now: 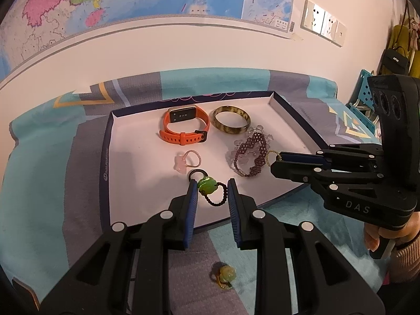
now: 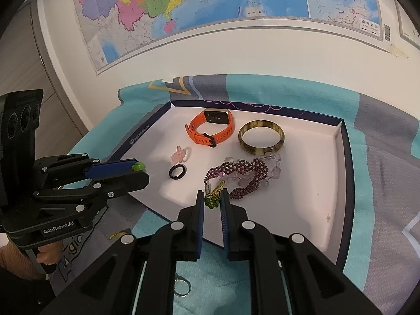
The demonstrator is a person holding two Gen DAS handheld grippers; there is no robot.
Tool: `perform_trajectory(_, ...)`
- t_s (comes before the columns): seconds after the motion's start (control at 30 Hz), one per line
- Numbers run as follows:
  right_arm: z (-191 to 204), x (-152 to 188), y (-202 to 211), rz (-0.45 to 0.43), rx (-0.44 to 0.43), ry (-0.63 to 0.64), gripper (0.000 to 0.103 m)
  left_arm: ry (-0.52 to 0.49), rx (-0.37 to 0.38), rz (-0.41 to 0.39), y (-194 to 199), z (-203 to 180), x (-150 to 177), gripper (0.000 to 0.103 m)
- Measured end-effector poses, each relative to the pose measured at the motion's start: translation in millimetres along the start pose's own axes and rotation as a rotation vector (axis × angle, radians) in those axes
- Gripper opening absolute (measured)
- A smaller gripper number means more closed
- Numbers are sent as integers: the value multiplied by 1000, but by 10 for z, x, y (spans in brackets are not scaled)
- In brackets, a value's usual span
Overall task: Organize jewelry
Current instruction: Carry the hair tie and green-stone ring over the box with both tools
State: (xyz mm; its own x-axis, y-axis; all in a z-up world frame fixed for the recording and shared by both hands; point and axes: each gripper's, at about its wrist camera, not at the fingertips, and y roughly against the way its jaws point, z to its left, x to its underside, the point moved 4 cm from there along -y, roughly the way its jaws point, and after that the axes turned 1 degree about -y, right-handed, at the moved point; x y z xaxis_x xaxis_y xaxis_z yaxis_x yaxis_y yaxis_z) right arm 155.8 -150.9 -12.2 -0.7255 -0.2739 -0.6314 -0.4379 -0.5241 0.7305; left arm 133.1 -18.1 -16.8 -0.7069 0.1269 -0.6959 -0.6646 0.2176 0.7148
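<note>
Left gripper [image 1: 212, 193] points forward and down over the near edge of the tray [image 1: 278, 103], jaws spread wide. A green bead on a black cord [image 1: 207, 185] sits between them, touching the left pad; nothing is clamped. Just ahead of the left finger lies a black ring [image 1: 195, 174], and beyond it a pink ring [image 1: 187, 158]. Under the gripper, on the cloth [image 1: 39, 183], lies a yellow-green ring [image 1: 225, 274].

Right gripper [image 2: 212, 200] comes in level from the right side, jaws narrowed onto a small green-and-gold charm [image 2: 213, 198] at the tray's near edge. Right ahead is a purple bead bracelet [image 2: 237, 176], with clear beads [image 2: 274, 165] behind it. Farther ahead are an orange watch [image 2: 210, 128] and a mottled bangle [image 2: 261, 137]. Beneath this gripper a silver ring [image 2: 182, 288] lies on the cloth.
</note>
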Motion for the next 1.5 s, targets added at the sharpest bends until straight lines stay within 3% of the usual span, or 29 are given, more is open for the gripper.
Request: perform_trajectory(1.5,-231,21,-255,46,21,-84,13,29,-9,72,-329,57,42,24)
